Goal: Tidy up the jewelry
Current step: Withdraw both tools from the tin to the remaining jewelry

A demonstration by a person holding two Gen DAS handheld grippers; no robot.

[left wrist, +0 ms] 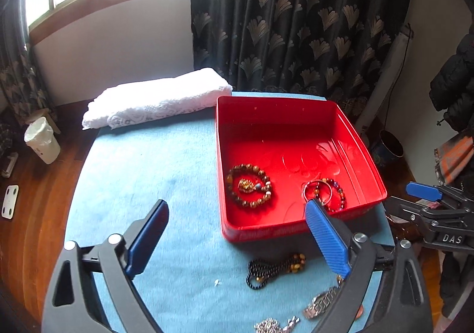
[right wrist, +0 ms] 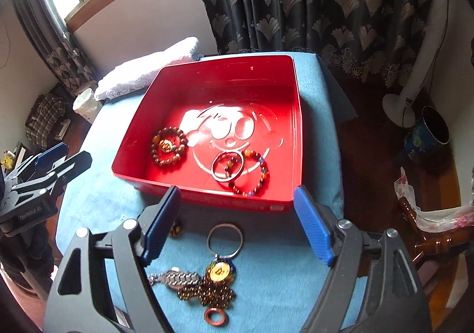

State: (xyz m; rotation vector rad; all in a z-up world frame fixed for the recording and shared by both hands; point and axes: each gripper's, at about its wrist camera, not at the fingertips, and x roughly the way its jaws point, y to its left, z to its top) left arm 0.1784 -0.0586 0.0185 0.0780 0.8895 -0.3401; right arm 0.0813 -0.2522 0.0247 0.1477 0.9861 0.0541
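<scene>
Here, the left gripper (left wrist: 237, 223) stood with its blue pads wide apart and nothing between them, raised above the blue cloth (left wrist: 142, 173) that covered the table. Ahead of it and a little to its right sat the red tin (left wrist: 299, 114), open-topped. Inside lay a brown bead bracelet (left wrist: 248, 185) with a gold charm at its middle — on the near left of the tin's floor — and, near the right wall, a silver ring (left wrist: 317, 191) lying over a dark red bead bracelet (left wrist: 336, 195). The gripper's right pad hid part of that pair from the left wrist camera. Just below the gripper, on the cloth, lay a black bead string (left wrist: 266, 270), and nearer still a metal watch band (left wrist: 321, 302), partly hidden.

The right gripper (right wrist: 237, 220) was likewise spread open, holding nothing, with the tin directly ahead of its fingertips. Under it on the cloth lay a key ring (right wrist: 225, 239) with a round gold pendant (right wrist: 220, 269), a heap of small brown beads (right wrist: 213, 293) and a small copper ring (right wrist: 216, 318) — all outside the tin. A folded white towel (left wrist: 154, 100) lay beyond the left gripper, off to its left, just beside the tin's far corner.
</scene>
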